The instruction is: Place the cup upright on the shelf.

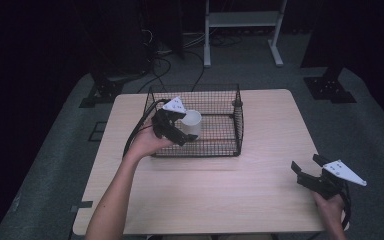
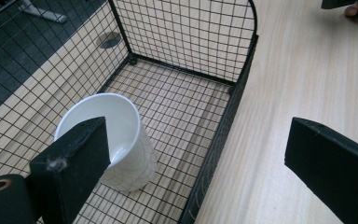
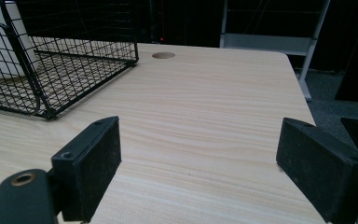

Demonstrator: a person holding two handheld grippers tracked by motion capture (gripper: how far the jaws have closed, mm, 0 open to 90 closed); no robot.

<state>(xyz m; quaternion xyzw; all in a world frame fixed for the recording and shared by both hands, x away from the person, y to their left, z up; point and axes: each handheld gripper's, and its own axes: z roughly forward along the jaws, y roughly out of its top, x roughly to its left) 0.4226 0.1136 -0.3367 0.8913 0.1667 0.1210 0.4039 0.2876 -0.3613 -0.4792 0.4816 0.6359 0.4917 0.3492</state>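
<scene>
Your left gripper (image 1: 176, 131) hangs with fingers released over the white cup (image 2: 121, 144), upright in the basket's (image 1: 240, 127) left end. It looks light, rigid, slick: pinch its rim.

**Dim room around a pale wooden table**

A light wood-grain table (image 1: 240, 195) stands on grey carpet (image 1: 360, 130). Behind it, a white metal stand (image 1: 242, 20), black cables (image 1: 167, 60) and black floor brackets (image 1: 330, 87) sit against darkness.
</scene>
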